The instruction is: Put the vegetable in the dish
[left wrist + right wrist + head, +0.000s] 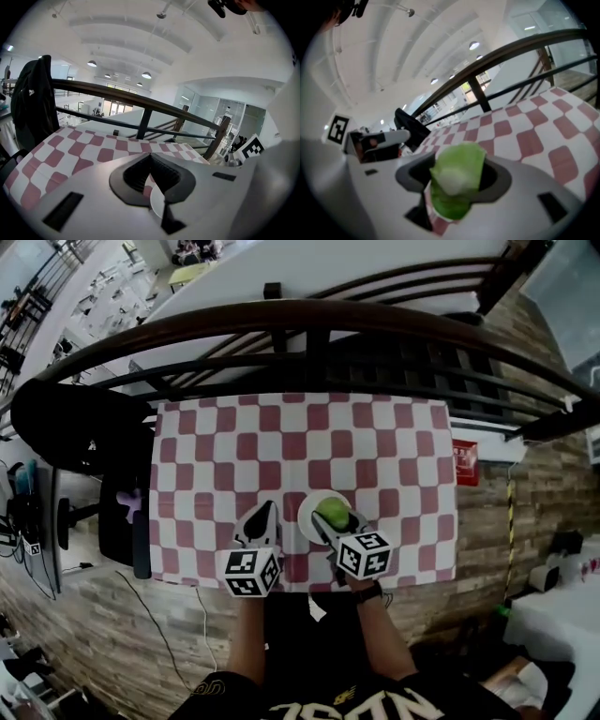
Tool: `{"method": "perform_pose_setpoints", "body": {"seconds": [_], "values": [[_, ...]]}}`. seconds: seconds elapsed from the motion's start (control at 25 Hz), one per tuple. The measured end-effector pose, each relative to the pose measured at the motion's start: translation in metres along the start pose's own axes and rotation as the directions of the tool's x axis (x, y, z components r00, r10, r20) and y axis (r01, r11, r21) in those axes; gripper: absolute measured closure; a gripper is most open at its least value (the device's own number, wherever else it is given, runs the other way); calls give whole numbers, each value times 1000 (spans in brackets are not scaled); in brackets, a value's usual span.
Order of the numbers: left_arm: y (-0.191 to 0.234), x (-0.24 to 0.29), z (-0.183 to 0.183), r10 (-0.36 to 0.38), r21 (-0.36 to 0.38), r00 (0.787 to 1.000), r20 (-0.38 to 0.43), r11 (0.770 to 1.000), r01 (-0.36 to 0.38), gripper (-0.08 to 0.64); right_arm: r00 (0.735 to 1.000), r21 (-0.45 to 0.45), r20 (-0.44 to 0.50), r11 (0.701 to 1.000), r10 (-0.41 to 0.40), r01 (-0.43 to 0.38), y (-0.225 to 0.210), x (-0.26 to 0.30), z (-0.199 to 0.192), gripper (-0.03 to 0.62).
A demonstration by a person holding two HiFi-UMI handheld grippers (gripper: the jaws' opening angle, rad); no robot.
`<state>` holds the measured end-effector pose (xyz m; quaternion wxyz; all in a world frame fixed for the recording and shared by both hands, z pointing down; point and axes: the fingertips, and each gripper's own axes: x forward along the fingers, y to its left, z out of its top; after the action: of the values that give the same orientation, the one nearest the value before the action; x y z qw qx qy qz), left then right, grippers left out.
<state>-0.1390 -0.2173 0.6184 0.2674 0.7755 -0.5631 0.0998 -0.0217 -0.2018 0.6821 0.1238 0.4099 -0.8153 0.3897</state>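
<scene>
A green leafy vegetable (330, 513) (457, 178) sits between the jaws of my right gripper (337, 521) (457, 187), which is shut on it. In the head view it hangs over a small white dish (307, 518) near the front edge of the red-and-white checked table (300, 442). My left gripper (266, 513) (150, 157) rests just left of the dish, shut, with nothing in it. In the left gripper view a bit of the dish's rim (157, 204) shows below the jaws.
A dark curved railing (300, 320) runs along the table's far side. Left of the table, a black jacket (75, 427) is draped over a chair. To the right are a brick wall and a red sign (466, 463). The person's arms reach in from the near edge.
</scene>
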Motion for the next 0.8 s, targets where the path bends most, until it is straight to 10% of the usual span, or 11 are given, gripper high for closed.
{"method": "perform_pose_setpoints", "body": {"seconds": [0.8], "values": [[25, 20, -60, 6, -40, 992, -127, 999, -11, 541, 980, 370, 86, 907, 179, -198, -4, 46, -39, 353]]}}
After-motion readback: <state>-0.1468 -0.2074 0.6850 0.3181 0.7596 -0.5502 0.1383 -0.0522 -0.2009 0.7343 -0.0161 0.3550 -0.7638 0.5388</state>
